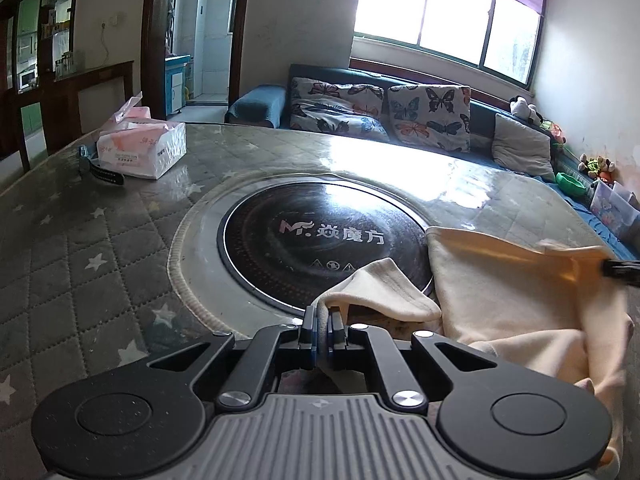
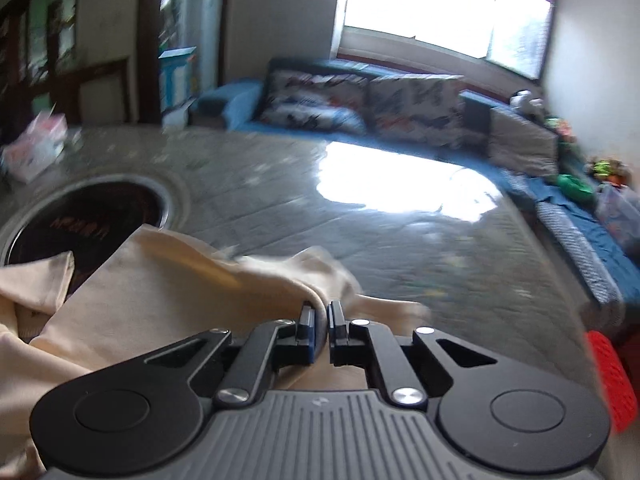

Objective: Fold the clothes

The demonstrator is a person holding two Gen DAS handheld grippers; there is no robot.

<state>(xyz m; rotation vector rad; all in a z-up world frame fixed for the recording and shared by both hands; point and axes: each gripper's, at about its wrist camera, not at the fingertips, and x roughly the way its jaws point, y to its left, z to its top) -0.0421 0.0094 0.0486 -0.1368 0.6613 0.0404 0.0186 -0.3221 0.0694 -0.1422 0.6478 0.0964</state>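
the cream garment (image 1: pixel 512 304) lies on the round table (image 1: pixel 100 248), at its near right part, with one edge draped over the rim of the black induction cooktop (image 1: pixel 320 236) set in the table's middle. its long axis runs roughly from the left gripper (image 1: pixel 323 334) across to the right, where the cloth is pulled into a taut ridge towards a black tip at the frame edge. a sleeve-like flap with a hemmed end points right, lying over the cooktop's near rim. the left gripper's jaws are closed narrowly on a fold of this fabric.

in the right wrist view, which is blurred, the right gripper (image 2: pixel 320 330) has its jaws pinched on a bunched edge of the garment (image 2: pixel 160 280), the cloth trailing away to the left towards the cooktop (image 2: pixel 84 220).

a pink tissue pack (image 1: pixel 142 148) sits at the table's far left, well apart from the cloth, and a sofa with butterfly cushions (image 1: pixel 380 112) stands beyond the table.
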